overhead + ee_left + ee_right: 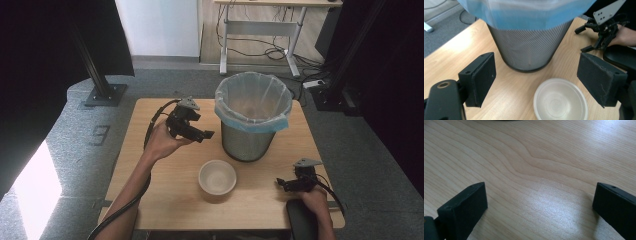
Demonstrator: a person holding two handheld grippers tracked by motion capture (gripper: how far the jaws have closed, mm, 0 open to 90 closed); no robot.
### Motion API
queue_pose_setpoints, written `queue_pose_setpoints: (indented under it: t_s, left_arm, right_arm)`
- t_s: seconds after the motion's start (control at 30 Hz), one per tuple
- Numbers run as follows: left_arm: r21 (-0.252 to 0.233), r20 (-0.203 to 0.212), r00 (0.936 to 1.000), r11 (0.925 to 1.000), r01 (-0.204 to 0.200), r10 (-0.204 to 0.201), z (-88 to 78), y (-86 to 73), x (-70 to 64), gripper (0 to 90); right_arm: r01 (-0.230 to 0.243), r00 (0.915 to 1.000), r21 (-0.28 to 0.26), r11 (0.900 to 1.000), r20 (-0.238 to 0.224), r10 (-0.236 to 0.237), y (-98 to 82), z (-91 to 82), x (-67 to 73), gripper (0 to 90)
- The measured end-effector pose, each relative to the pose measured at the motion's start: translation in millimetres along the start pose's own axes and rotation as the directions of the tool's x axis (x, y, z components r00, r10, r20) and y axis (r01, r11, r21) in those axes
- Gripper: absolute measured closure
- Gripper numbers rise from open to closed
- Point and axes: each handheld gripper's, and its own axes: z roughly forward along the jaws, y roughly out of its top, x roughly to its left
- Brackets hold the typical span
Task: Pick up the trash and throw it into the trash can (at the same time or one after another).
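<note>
A white empty bowl (217,177) sits on the wooden table (165,195), in front of a metal mesh bin (248,140) lined with a blue-edged plastic bag (253,102). My left gripper (207,135) hangs above the table to the left of the bin, jaws open and empty, pointing toward the bin. In the left gripper view the bowl (560,100) lies low between the two pads, with the bin (529,47) behind it. My right gripper (281,184) rests at the table's right front, open with only bare wood (534,170) between its pads.
A black pad (302,220) lies under the right hand at the table's front edge. Black frame posts (97,75) stand on the grey floor beyond the table's left and right back corners. A desk with trailing cables (260,47) stands farther back.
</note>
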Motion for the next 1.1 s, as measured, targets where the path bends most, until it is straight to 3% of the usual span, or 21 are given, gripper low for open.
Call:
queue_pose_setpoints:
  t_s: [0.43, 0.9, 1.1]
  left_arm:
    - [0.046, -0.007, 1.0, 0.9989, 0.0, 0.001, 34.7, -37.7, -4.7, 22.1]
    - [0.079, 0.027, 0.9993, 0.9966, 0.025, -0.027, 68.2, -68.4, -5.4, 28.9]
    - [0.092, 0.038, 0.9975, 0.9942, 0.055, -0.059, 82.9, -83.7, -1.6, 34.0]
  right_arm:
    - [0.0, 1.0, 0.0, 1.0, 0.0, 0.0, 0.0, 0.0, 0.0, 0.0]
    - [0.001, 1.0, -0.001, 1.0, 0.001, -0.001, -0.1, 0.1, 0.0, 0.0]
    - [0.0, 1.0, -0.001, 1.0, 0.0, 0.0, 0.0, 0.0, 0.0, 0.0]
